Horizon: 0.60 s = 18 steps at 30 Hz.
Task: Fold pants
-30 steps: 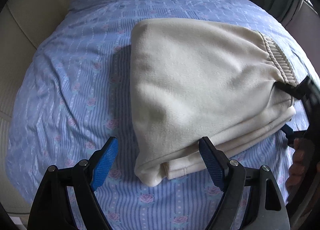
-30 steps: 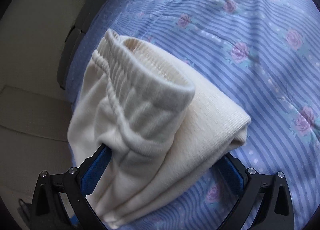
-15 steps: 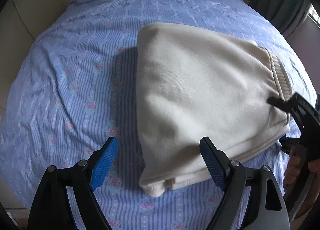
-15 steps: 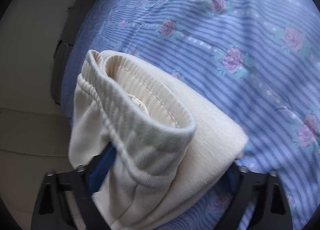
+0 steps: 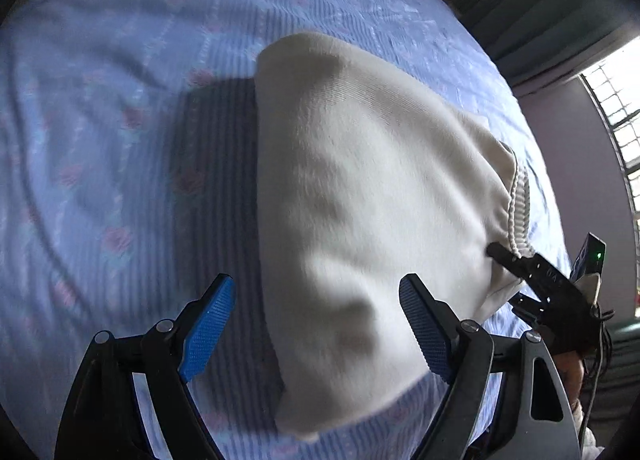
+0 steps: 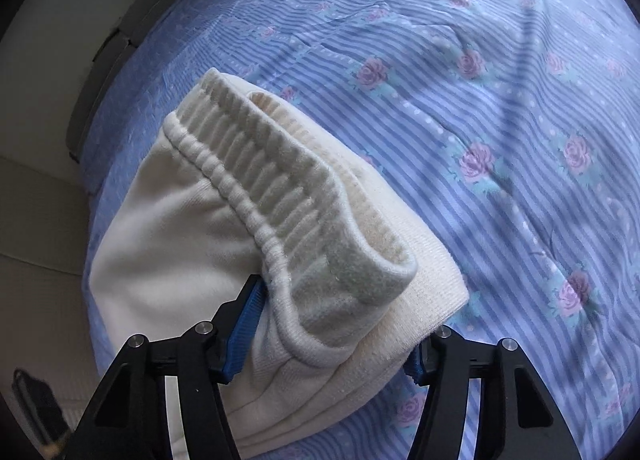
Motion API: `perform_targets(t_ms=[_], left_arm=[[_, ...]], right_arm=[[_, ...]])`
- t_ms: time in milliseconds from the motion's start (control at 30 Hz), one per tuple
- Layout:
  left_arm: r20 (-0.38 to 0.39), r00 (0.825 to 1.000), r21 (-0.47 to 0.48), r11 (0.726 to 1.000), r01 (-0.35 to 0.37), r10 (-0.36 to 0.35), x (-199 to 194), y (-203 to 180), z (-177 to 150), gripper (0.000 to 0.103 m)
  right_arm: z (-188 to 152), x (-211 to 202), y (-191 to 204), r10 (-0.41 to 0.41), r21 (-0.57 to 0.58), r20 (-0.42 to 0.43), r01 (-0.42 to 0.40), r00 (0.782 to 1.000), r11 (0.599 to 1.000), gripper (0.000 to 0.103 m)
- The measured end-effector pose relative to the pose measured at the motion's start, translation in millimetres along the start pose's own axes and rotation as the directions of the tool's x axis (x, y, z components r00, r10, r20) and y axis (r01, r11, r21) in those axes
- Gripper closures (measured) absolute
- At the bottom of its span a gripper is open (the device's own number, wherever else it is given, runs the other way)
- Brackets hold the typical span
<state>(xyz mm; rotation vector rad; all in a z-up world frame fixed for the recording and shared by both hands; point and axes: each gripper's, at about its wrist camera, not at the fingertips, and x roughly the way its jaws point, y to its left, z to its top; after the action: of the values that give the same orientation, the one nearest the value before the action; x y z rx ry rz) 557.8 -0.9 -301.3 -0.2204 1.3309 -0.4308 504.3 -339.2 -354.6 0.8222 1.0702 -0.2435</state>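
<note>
Broadly, I have a bed sheet [image 6: 500, 108], blue-striped with pink roses, filling both views, and the cream pants [image 5: 360, 200] lie on it as a thick folded bundle. In the right wrist view the ribbed waistband [image 6: 288, 196] stands up at the bundle's near end.

My right gripper [image 6: 332, 336] has just been closing, and its blue pads now squeeze the stacked layers just below the waistband. My left gripper [image 5: 316, 336] stands wide open over the bundle's opposite corner, one pad above cloth and one above sheet, gripping nothing.

I judge the risk sits at the right grip: the stack is bulky, so the pads may catch only the outer layers, and a lift would let the inner ones slide out and undo the fold. With my left jaws empty, that end would drag too.
</note>
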Motion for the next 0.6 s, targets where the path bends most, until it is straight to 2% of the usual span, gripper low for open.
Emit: perform_targets(t_ms=[100, 167, 267, 367, 467, 600], left_arm=[[-0.014, 0.998, 0.013, 0.998, 0.059, -0.058, 16, 8, 16, 0.021], [-0.023, 0.992, 0.008, 0.992, 0.123, -0.123, 25, 9, 24, 0.024], [-0.03, 0.978, -0.031, 0.978, 0.207, -0.208, 42, 9, 40, 0.026], [-0.022, 0.97, -0.1, 0.966, 0.238, -0.242, 55, 9, 50, 0.028], [-0.023, 0.969, -0.144, 0.96, 0.239, -0.245, 59, 9, 54, 0.037], [-0.037, 0.972, -0.122, 0.966, 0.228, -0.234, 47, 3, 57, 0.06]], right_arm=[[-7, 0, 6, -0.024, -0.027, 0.025, 0.025, 0.999, 0.999, 0.043], [-6, 3, 8, -0.026, -0.031, 0.033, 0.027, 0.999, 0.999, 0.043], [-5, 4, 14, -0.029, -0.04, 0.042, 0.031, 0.999, 0.999, 0.043], [-8, 7, 1, -0.026, -0.04, 0.036, 0.027, 0.999, 0.999, 0.043], [-6, 0, 8, -0.041, -0.046, 0.032, 0.042, 0.999, 0.998, 0.043], [0, -5, 6, -0.049, -0.058, 0.032, 0.051, 0.998, 0.997, 0.043]])
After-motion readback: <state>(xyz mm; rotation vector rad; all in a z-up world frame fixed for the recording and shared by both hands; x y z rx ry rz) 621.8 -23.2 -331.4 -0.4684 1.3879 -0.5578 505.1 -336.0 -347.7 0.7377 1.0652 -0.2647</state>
